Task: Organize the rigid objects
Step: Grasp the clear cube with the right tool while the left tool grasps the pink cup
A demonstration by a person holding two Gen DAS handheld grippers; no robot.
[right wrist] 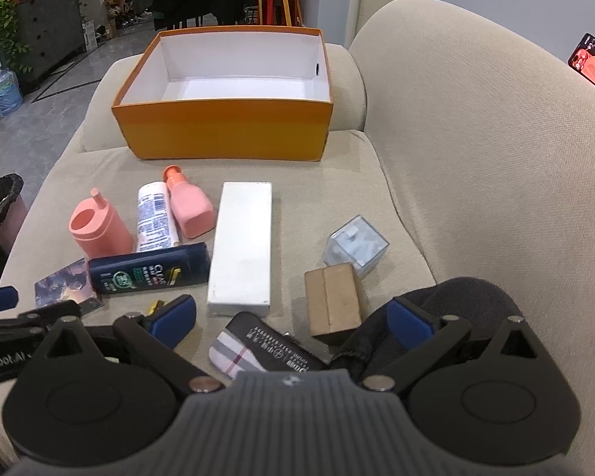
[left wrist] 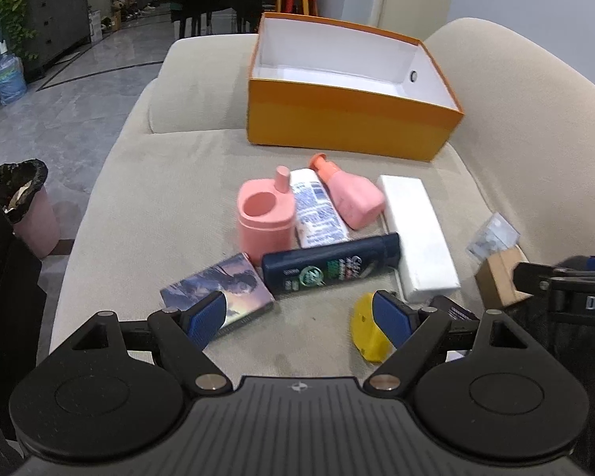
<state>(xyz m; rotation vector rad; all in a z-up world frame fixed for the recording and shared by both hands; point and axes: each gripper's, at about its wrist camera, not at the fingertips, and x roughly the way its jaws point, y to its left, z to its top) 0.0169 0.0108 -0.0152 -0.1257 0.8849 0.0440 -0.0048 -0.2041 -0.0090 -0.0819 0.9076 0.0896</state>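
An orange box point(left wrist: 349, 127) point(right wrist: 226, 131) with a white, bare inside stands at the sofa's far end. Before it lie a pink cup-shaped container point(left wrist: 263, 218) point(right wrist: 99, 230), a white tube point(left wrist: 317, 214) point(right wrist: 154, 218), a pink bottle point(left wrist: 351, 194) point(right wrist: 190, 206), a dark shampoo bottle point(left wrist: 331, 263) point(right wrist: 150, 267), a long white box point(left wrist: 418, 238) point(right wrist: 244, 246), a picture card box point(left wrist: 218, 293) point(right wrist: 65, 285), a yellow piece point(left wrist: 367, 329), a brown box point(right wrist: 333, 303) and a clear cube point(right wrist: 355, 244). My left gripper point(left wrist: 299, 313) is open above the cushion. My right gripper point(right wrist: 293, 321) is open over a dark pouch point(right wrist: 265, 345).
Everything rests on a beige sofa point(right wrist: 476, 158) whose backrest rises on the right. A black cloth point(right wrist: 456, 297) lies under the right finger. A pink bin with a black liner point(left wrist: 23, 206) stands on the floor at left. A phone point(right wrist: 593, 65) sits on the backrest.
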